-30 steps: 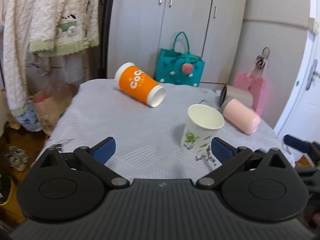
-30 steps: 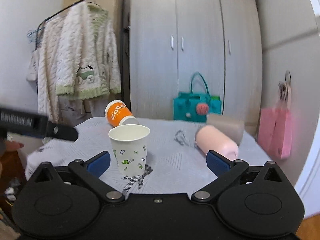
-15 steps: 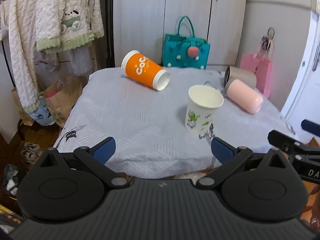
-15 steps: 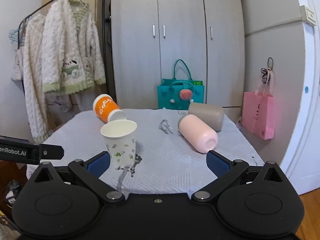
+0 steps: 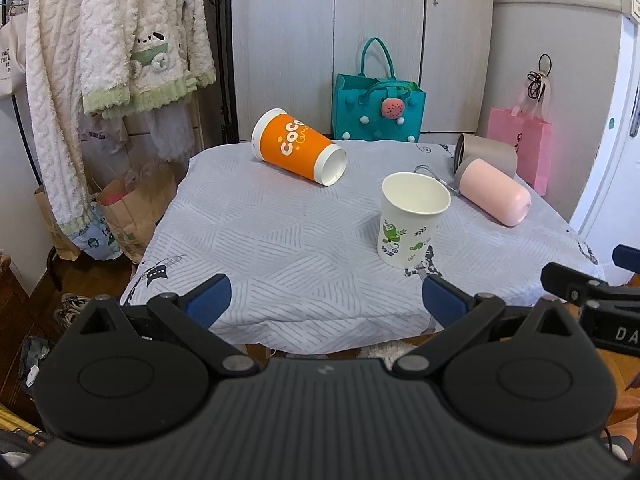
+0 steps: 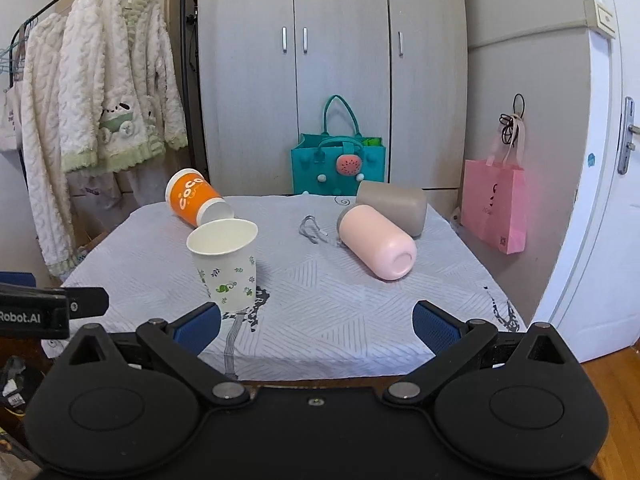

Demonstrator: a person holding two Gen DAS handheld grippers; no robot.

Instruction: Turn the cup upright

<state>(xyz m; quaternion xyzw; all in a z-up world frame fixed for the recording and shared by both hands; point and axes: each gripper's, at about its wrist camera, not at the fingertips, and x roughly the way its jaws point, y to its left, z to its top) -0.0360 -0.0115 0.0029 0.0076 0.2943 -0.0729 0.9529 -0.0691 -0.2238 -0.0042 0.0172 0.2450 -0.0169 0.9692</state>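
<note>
Your left claw (image 5: 326, 300) is held level at the near edge of the surface (image 5: 280, 232), its blue fingers (image 5: 208, 298) spread wide and holding nothing. Your right claw (image 6: 316, 322) is in the same pose, also spread and empty, just off the near edge. Each claw shows at the side of the other's view.

The white paper cup (image 5: 412, 220) with green leaf prints stands upright, mouth up, on the near right part of the surface, apart from both claws. Far left of it, an orange cup (image 5: 298, 146) lies on its side with the open white rim toward you. At the far right, a smooth pink cup (image 5: 494, 191) and a grey cup (image 5: 486, 154) lie on their sides, touching each other.

The cloth on the surface is pale grey with a striped pattern.
</note>
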